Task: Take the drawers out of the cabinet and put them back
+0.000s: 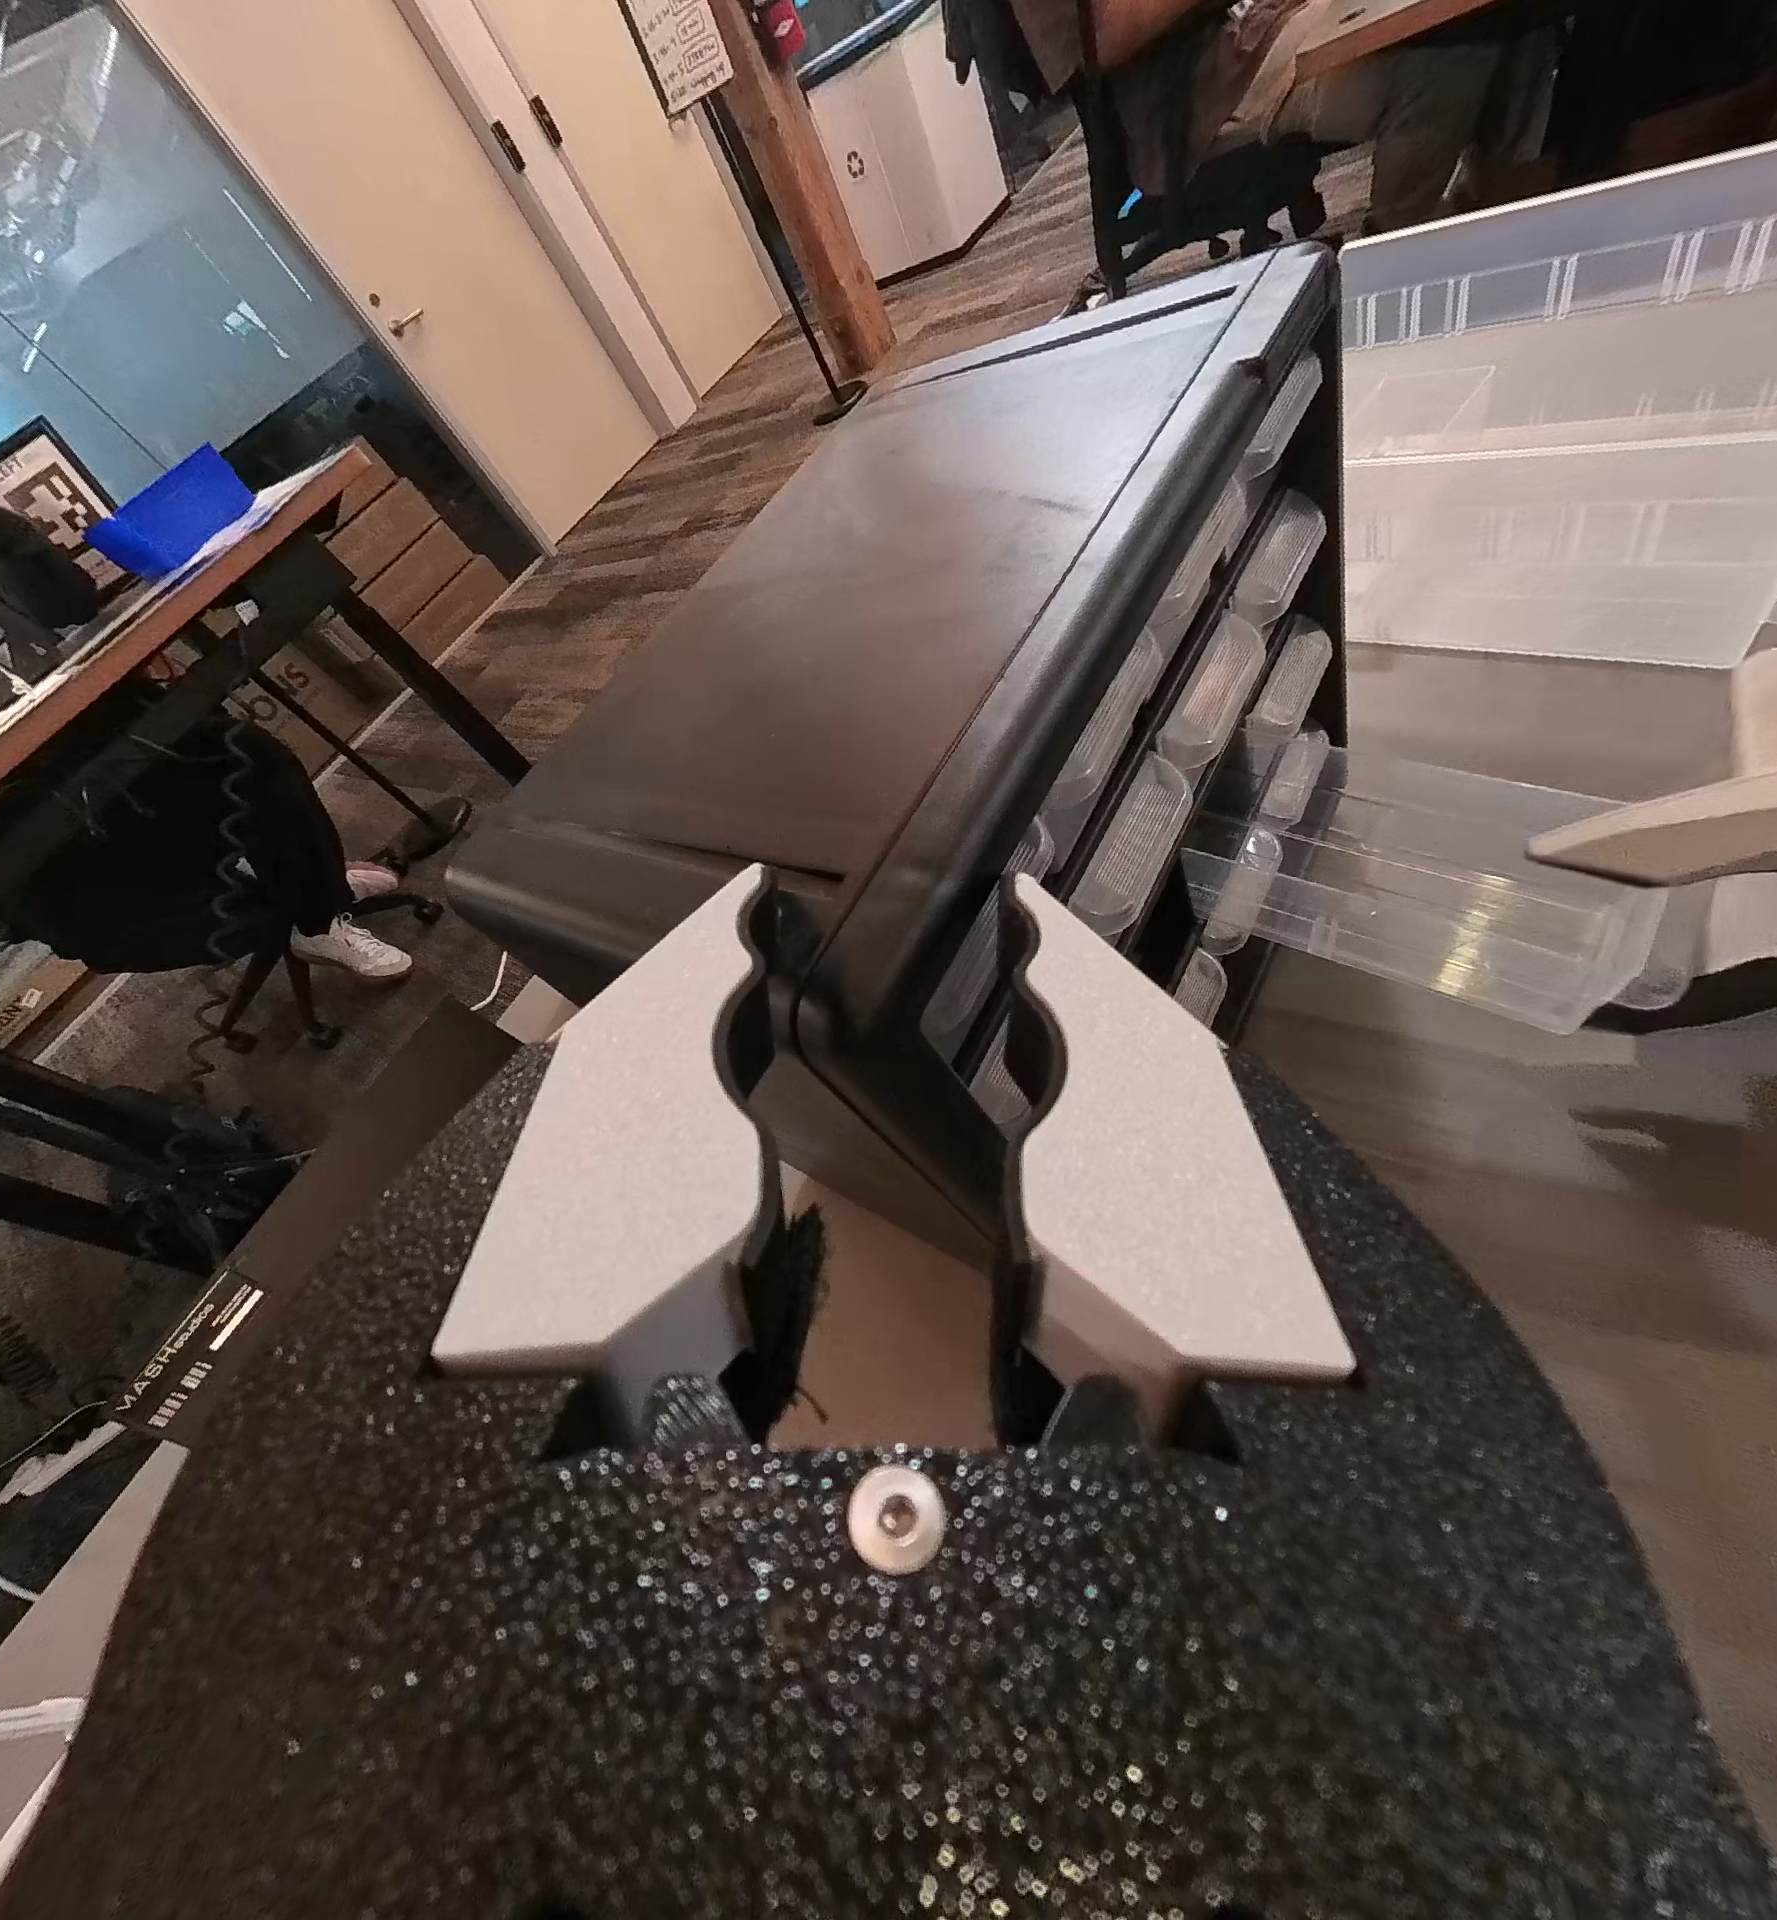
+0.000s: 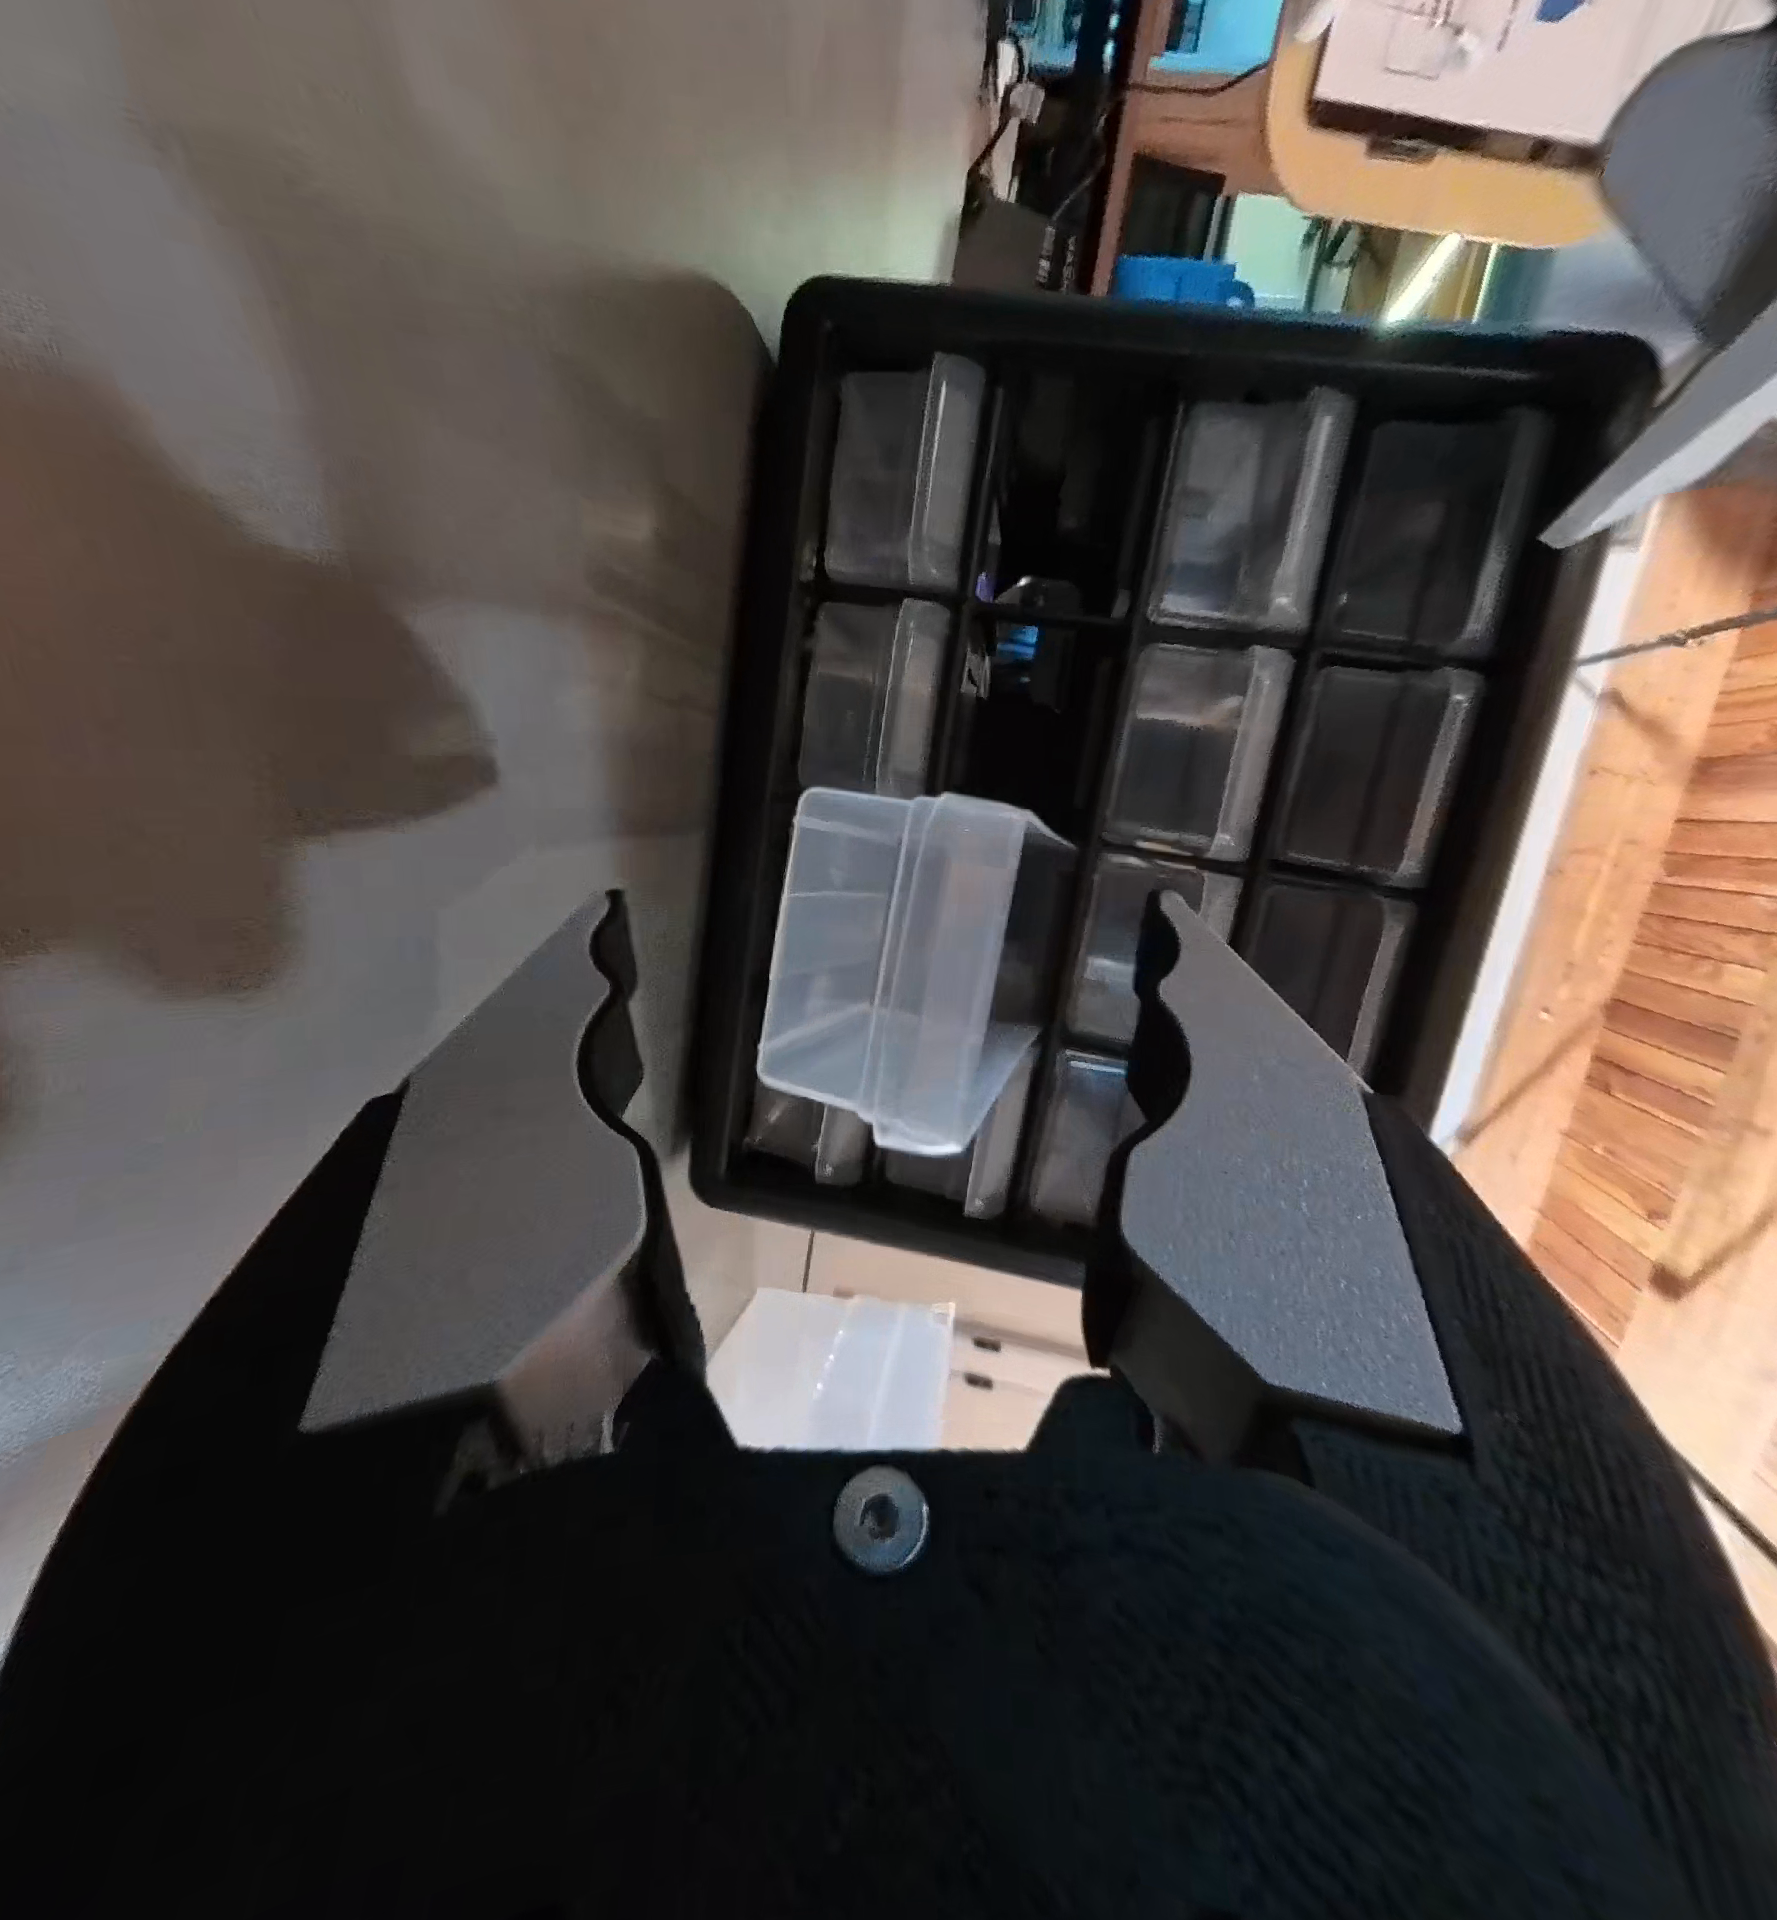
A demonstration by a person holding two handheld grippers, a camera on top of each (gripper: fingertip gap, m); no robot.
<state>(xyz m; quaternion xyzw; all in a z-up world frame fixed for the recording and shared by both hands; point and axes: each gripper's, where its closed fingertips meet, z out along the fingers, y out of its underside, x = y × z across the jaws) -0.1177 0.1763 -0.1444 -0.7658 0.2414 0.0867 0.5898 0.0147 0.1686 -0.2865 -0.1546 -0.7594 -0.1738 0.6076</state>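
Note:
The black drawer cabinet (image 1: 863,582) stands on the table with rows of small clear drawers in its front (image 2: 1383,748). My left gripper (image 1: 889,914) is shut on the cabinet's top front edge near one corner. One clear drawer (image 2: 894,966) sticks halfway out of the cabinet; it also shows in the left wrist view (image 1: 1435,925). My right gripper (image 2: 884,914) is open, its fingers on either side of that drawer's front end and apart from it. Two slots (image 2: 1050,499) in the same column are empty.
A large clear plastic bin (image 1: 1590,416) stands on the table at the cabinet's far end. The grey tabletop (image 1: 1486,1247) lies in front of the cabinet. To the left are a desk (image 1: 188,603), a chair and a seated person's feet.

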